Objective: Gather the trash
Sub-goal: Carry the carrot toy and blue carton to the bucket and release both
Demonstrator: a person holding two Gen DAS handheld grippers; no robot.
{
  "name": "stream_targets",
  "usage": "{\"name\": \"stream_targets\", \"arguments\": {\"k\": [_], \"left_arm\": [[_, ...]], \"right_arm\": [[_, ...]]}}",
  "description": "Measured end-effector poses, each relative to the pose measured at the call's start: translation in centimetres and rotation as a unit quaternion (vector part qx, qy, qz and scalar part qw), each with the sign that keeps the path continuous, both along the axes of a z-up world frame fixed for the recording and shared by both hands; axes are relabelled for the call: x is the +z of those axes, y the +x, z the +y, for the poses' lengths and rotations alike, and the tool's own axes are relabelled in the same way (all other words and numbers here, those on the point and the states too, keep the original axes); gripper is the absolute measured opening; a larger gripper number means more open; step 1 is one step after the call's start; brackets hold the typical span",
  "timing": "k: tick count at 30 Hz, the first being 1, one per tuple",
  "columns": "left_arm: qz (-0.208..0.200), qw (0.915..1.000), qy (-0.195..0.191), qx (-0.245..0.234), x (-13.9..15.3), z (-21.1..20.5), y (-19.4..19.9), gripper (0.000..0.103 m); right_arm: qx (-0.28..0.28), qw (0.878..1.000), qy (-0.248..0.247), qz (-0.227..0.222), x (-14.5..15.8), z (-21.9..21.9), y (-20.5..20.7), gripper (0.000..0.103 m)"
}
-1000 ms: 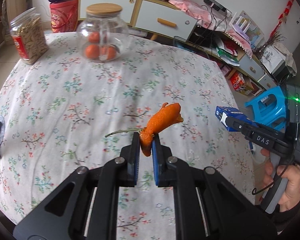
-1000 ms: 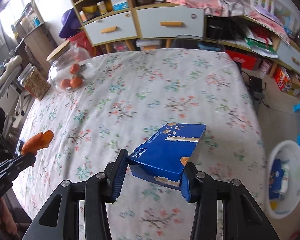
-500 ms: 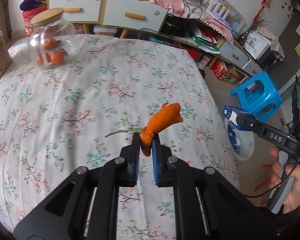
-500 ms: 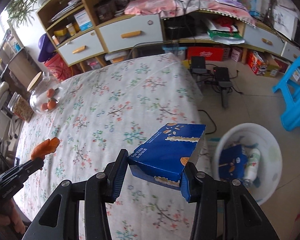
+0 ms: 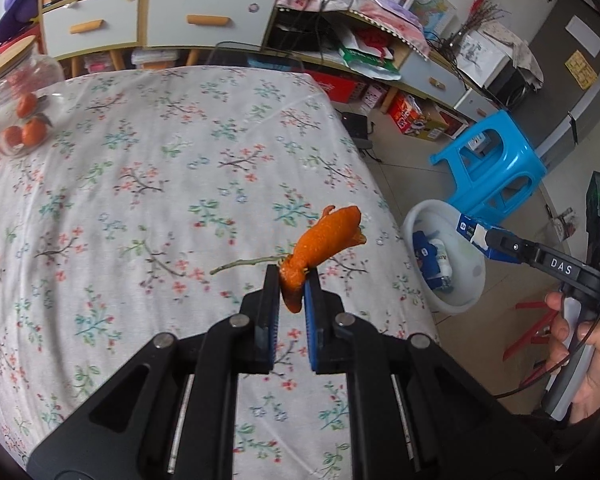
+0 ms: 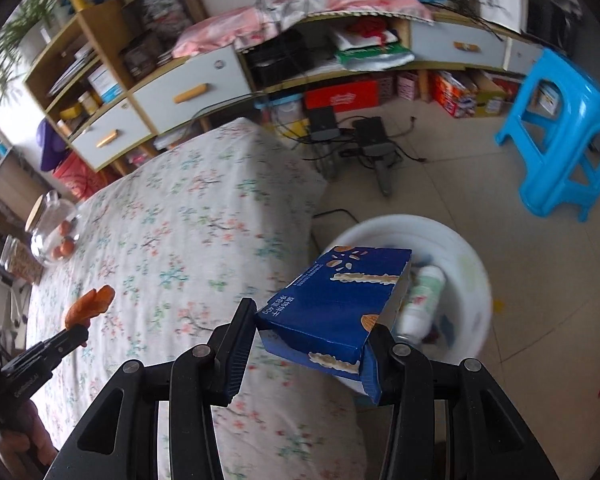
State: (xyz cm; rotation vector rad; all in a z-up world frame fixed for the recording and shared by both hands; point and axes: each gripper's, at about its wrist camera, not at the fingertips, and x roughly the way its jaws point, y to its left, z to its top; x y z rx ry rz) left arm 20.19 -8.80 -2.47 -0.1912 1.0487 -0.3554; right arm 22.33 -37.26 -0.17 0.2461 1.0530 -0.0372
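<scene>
Two pieces of trash are in hand, one per gripper. The left gripper (image 5: 292, 280) is pinched nearly closed on the lower end of an orange peel (image 5: 324, 240), held above the floral tablecloth (image 5: 140, 184); the peel looks light, limp and pebbled, with a thin stem jutting sideways, so a grip low on its thick end seems safest. The right gripper (image 6: 312, 332), at a middling width, clamps a blue carton (image 6: 340, 300) by its two side faces above the white basin (image 6: 476, 272) on the floor. The carton appears to be thin, glossy card, probably empty and easily crushed. A bottle (image 6: 422, 300) already lies in the basin.
</scene>
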Motion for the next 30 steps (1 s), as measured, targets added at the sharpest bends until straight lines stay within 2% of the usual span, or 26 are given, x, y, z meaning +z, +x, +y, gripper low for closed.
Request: {"name": "stream_targets", "arguments": {"k": [4, 6, 7, 8, 17, 30], "left_arm": [[0.001, 0.9998, 0.001, -0.019, -0.2, -2.2, 0.0, 0.013], [0.002, 0.9996, 0.000, -0.027, -0.3, -3.1, -0.2, 0.013], [0.003, 0.9995, 0.000, -0.032, -0.3, -3.6, -0.3, 0.013], [0.004, 0.9992, 0.001, -0.039, -0.4, -4.2, -0.4, 0.013], [0.006, 0.9948, 0.019, -0.100, -1.2, -10.3, -0.4, 0.013], [0.001, 0.9856, 0.029, -0.167, -1.9, -18.2, 1.1, 0.013]], "right_arm": [[-0.027, 1.000, 0.004, 0.005, -0.8, -2.9, -0.8, 0.048], [-0.040, 0.999, 0.010, 0.009, -1.2, -4.6, -1.0, 0.057], [-0.048, 0.999, 0.013, 0.012, -1.4, -5.3, -1.2, 0.068], [-0.055, 0.998, 0.016, 0.014, -1.5, -6.0, -1.3, 0.074], [-0.106, 0.994, 0.034, 0.000, -0.4, -11.8, -4.3, 0.074], [-0.119, 0.993, 0.018, -0.006, 0.6, -14.0, -6.3, 0.074]]}}
